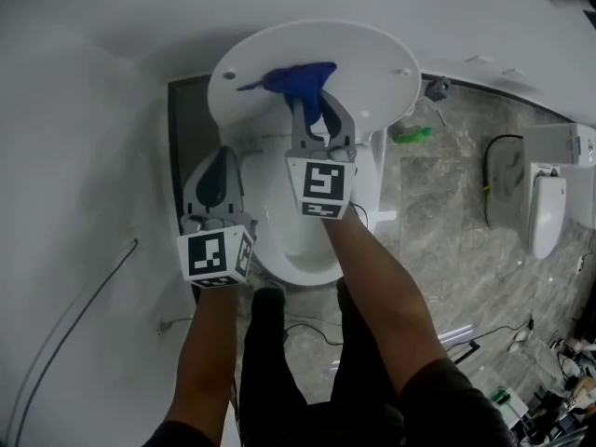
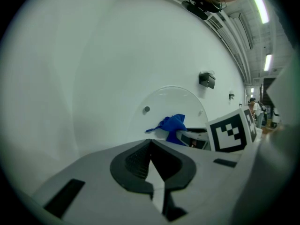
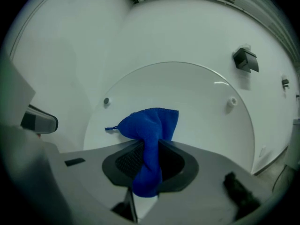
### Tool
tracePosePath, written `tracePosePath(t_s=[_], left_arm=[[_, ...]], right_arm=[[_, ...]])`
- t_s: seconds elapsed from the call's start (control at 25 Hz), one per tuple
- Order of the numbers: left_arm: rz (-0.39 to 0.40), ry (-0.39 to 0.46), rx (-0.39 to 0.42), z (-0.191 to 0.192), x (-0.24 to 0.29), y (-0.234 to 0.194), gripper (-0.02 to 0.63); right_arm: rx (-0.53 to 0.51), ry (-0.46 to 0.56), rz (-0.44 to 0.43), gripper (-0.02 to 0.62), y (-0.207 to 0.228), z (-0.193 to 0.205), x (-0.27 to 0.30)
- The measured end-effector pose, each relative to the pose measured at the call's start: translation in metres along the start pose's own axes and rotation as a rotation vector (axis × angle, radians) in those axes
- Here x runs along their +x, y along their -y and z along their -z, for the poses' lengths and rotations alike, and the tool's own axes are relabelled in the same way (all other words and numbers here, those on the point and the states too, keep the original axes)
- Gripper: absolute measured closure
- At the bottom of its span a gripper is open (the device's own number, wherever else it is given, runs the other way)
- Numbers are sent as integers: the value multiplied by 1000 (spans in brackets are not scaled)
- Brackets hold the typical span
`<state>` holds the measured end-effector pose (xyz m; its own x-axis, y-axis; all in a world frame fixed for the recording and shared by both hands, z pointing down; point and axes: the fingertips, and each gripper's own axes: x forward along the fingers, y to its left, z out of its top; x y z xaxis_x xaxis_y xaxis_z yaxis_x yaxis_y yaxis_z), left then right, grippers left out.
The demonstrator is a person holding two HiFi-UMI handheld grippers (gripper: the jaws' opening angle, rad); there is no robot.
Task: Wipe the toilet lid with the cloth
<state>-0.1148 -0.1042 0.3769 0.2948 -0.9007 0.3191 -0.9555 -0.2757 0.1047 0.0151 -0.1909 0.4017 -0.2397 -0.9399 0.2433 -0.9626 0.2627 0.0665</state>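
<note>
The white toilet lid (image 1: 372, 63) stands raised against the wall. A blue cloth (image 1: 300, 80) lies bunched on the lid's inner face, and my right gripper (image 1: 313, 101) is shut on it. In the right gripper view the cloth (image 3: 151, 125) runs down between the jaws of that gripper (image 3: 151, 143), with the lid (image 3: 197, 97) just behind it. My left gripper (image 1: 222, 156) hangs to the left of the bowl, shut and empty. The left gripper view shows its closed tips (image 2: 151, 142), with the cloth (image 2: 172, 125) and the lid (image 2: 173, 102) further off.
The open toilet bowl (image 1: 307, 250) sits below the lid, between my arms. A green object (image 1: 412, 135) lies on the marbled floor to the right. A second white fixture (image 1: 547, 212) and cables are at the far right. A black fitting (image 3: 245, 60) hangs on the wall.
</note>
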Motion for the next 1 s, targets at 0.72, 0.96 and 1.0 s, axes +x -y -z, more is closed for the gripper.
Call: tracePosePath(t_s=[0.72,0.96,1.0], left_arm=[[89,-48,22,16,51,80,595],[89,-56,19,23,38,72,595],[85,-60,21,26,35,65,595]], right_arm=[[-4,-63,232,518,142,35,-48],[-21,-42,199,518,132,38,-82],[-26,-34,161,519,119,38,-83]])
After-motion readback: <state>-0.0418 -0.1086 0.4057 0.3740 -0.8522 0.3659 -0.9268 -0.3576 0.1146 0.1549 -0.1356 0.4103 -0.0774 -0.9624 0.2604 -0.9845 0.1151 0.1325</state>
